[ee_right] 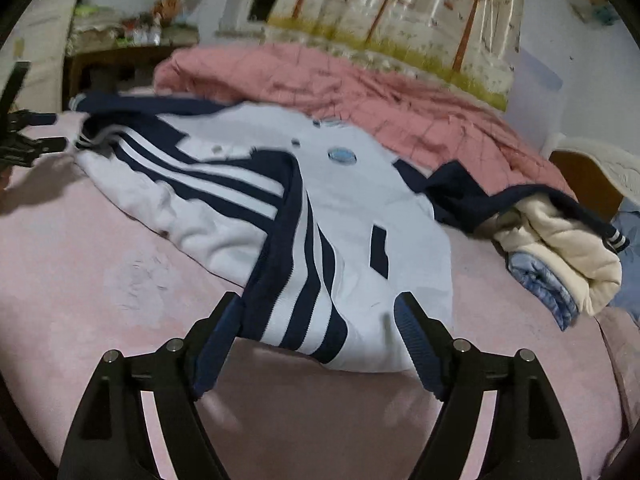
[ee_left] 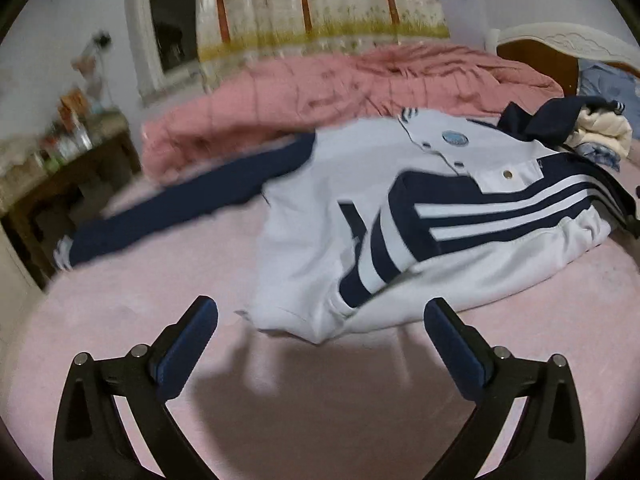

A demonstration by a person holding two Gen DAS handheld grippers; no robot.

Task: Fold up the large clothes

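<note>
A white jacket (ee_left: 320, 208) with navy sleeves and white stripes lies on the pink bed sheet (ee_left: 120, 320). One striped sleeve is folded across its front; the other navy sleeve (ee_left: 168, 212) stretches out to the left. My left gripper (ee_left: 320, 312) is open and empty, just short of the jacket's near hem. In the right wrist view the jacket (ee_right: 352, 200) lies ahead. My right gripper (ee_right: 320, 316) is open, its fingers on either side of the striped sleeve's cuff (ee_right: 308, 320) and hem. The left gripper (ee_right: 24, 136) shows at the far left.
A crumpled pink quilt (ee_left: 320, 84) lies behind the jacket. A pile of folded clothes (ee_right: 560, 248) sits at the jacket's right. A cluttered wooden table (ee_left: 60, 160) stands left of the bed. A headboard (ee_left: 560, 48) and a curtain (ee_left: 320, 0) are at the back.
</note>
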